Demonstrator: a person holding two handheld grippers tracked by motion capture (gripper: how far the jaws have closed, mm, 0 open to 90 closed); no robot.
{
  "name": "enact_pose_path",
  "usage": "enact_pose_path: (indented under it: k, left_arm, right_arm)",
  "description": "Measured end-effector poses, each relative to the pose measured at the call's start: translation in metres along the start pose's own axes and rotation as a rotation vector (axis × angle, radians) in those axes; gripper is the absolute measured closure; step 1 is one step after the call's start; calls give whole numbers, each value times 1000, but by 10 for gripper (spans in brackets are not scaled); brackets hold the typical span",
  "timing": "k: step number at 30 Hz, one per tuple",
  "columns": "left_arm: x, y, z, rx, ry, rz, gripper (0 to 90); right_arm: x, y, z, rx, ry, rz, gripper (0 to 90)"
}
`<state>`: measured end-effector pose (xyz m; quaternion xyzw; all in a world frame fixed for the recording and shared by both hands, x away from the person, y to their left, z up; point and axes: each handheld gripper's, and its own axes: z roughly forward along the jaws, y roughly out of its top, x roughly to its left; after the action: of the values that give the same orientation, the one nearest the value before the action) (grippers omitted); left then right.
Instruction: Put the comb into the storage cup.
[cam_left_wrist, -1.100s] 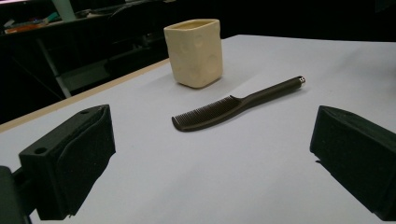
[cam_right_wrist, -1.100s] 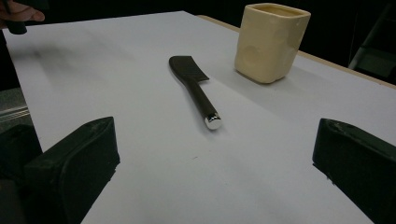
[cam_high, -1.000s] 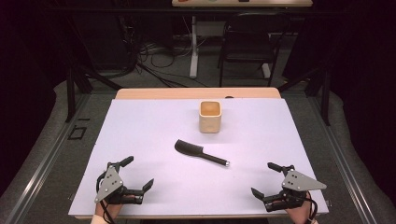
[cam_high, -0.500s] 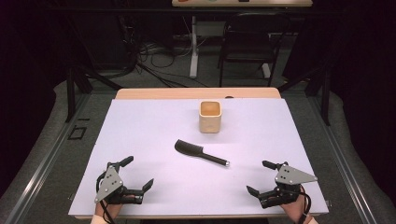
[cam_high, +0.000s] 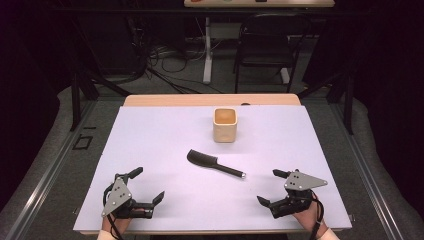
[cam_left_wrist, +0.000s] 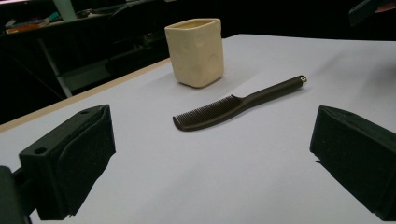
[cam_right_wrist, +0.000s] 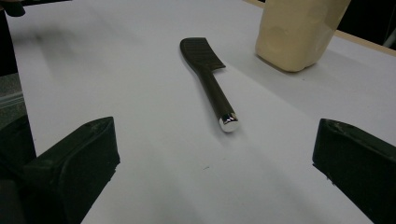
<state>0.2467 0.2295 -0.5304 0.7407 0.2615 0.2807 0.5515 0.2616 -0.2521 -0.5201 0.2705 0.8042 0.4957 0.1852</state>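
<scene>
Reaching from here, your right gripper, jaws wide apart, has the comb lying flat just ahead, handle tip nearest. Pinch that round handle off-centre and it rolls away. Left gripper is spread too, cup beyond.

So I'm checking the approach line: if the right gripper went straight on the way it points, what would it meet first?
Most likely the comb: its silver-capped handle end lies almost centred between the right gripper's open jaws, with bare table before it. The cream cup sits farther off, to the side.
</scene>
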Motion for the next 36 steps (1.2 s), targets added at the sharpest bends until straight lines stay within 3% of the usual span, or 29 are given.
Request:
enact_pose_path:
  k: [36]
  left_arm:
    - [0,0,-1,-4,8,2,0]
  right_arm:
    - [-3,23,37,88,78,9,0]
